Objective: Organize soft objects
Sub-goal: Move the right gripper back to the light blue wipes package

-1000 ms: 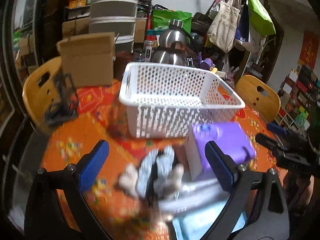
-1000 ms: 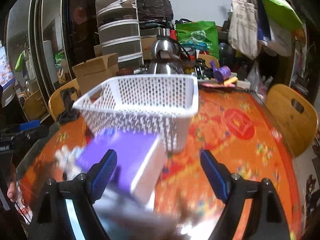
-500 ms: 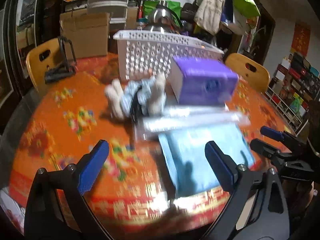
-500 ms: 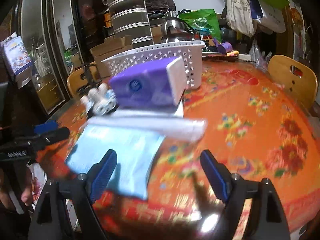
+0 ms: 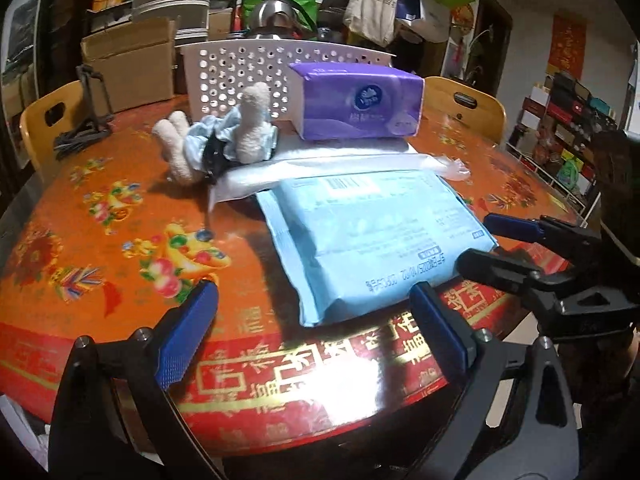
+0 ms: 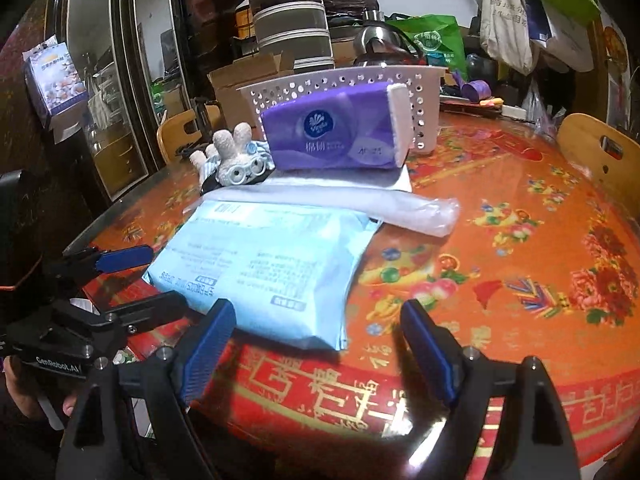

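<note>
Blue-padded and black-framed, our left gripper [image 5: 312,328] hangs low at the near rim of the round red-and-orange lacquered table [image 5: 100,240], jaws spread wide and holding nothing. Our right gripper [image 6: 320,344] sits at the same rim in the same pose, released and empty; its fingers [image 5: 516,230] show at the right edge of the left view.

A second ago both of us were up close to the basket, with the purple pack looming between the pads. We have since pulled back and dropped, so the whole pile now lies well ahead of us.

On the table, the flat pale-blue plastic-wrapped pack [image 5: 368,236] lies nearest. Behind it rests a long clear-wrapped white roll [image 6: 360,204], and the purple soft tissue pack [image 5: 356,104] sits on top of that. A white plush bunny in blue striped cloth [image 5: 224,136] lies just beside it. The white perforated plastic basket [image 5: 240,64] stands behind them; from this low angle we cannot see inside it.
</note>
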